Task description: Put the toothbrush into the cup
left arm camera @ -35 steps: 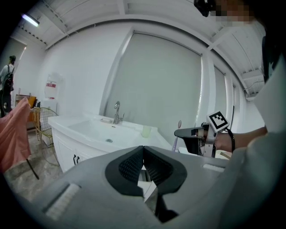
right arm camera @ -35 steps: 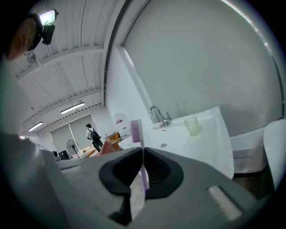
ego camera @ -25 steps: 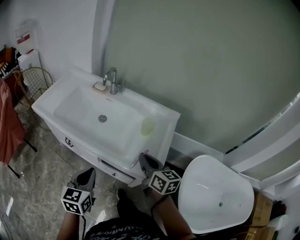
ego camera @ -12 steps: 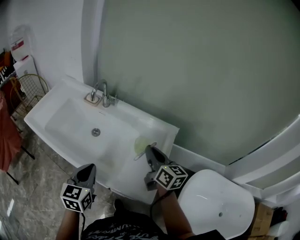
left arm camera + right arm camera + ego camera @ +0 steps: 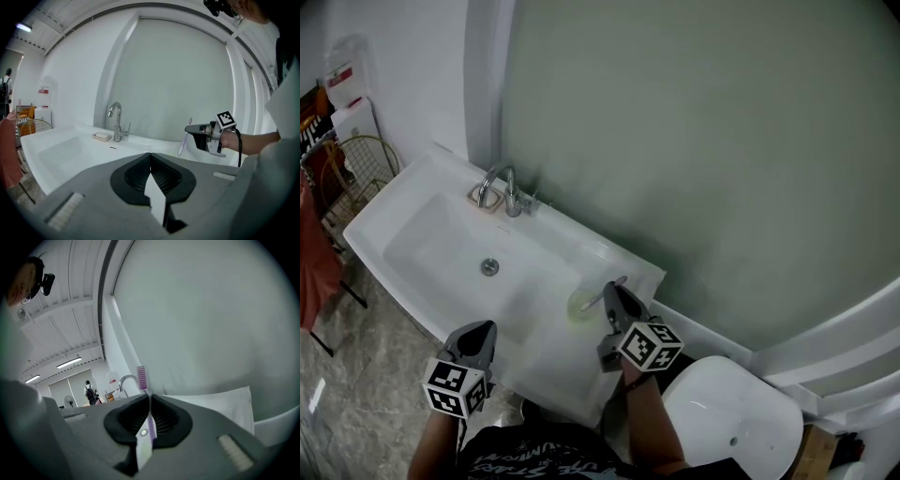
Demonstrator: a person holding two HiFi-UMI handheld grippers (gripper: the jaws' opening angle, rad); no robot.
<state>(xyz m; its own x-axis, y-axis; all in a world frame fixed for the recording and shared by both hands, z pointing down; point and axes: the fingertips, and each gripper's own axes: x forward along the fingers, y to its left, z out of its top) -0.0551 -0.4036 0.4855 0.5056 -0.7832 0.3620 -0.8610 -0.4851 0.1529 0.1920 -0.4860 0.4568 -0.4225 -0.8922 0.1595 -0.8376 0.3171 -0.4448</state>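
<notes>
A white sink (image 5: 412, 202) runs along a grey-green wall, with a tap (image 5: 508, 190) and a soap dish (image 5: 484, 197) at its back edge and a drain (image 5: 490, 267) in the basin. The right hand-held gripper (image 5: 615, 292) holds a toothbrush (image 5: 602, 294) slanted just above a pale cup (image 5: 577, 307) on the sink's right rim. The left hand-held gripper (image 5: 482, 330) hangs at the sink's front edge. A white oval bowl (image 5: 741, 431) sits lower right.

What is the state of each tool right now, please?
Left tool: closed, holding nothing.
Right tool: closed on the toothbrush.
</notes>
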